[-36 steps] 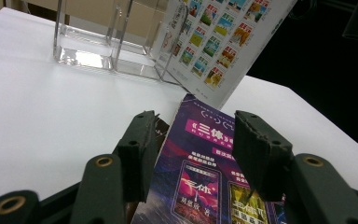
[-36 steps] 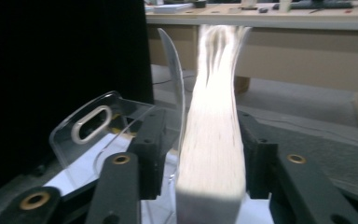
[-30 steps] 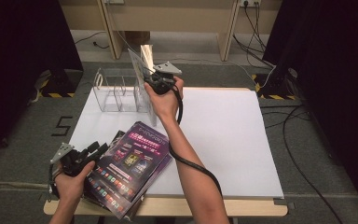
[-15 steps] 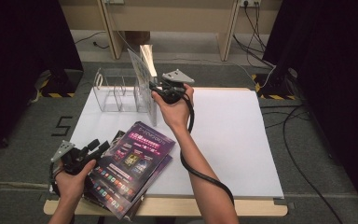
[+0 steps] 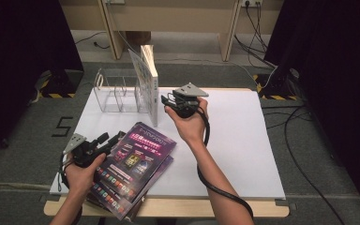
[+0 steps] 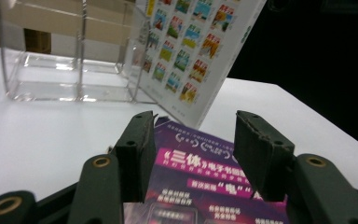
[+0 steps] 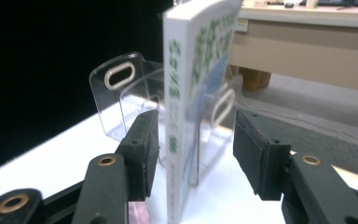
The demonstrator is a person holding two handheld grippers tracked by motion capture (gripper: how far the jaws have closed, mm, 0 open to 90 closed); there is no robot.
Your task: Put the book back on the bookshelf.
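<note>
With one white book (image 5: 149, 79) racked, the right gripper (image 5: 168, 101) has just spread its fingers free, while the left gripper (image 5: 114, 139), fingers released and just narrowing, must next grasp the purple magazine (image 5: 136, 164).

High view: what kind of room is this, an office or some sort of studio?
Probably a lab or recording studio: black curtains hang at both sides, cables run across the carpet to wall sockets, and one white-topped table holds just a clear plastic rack and some books.
</note>
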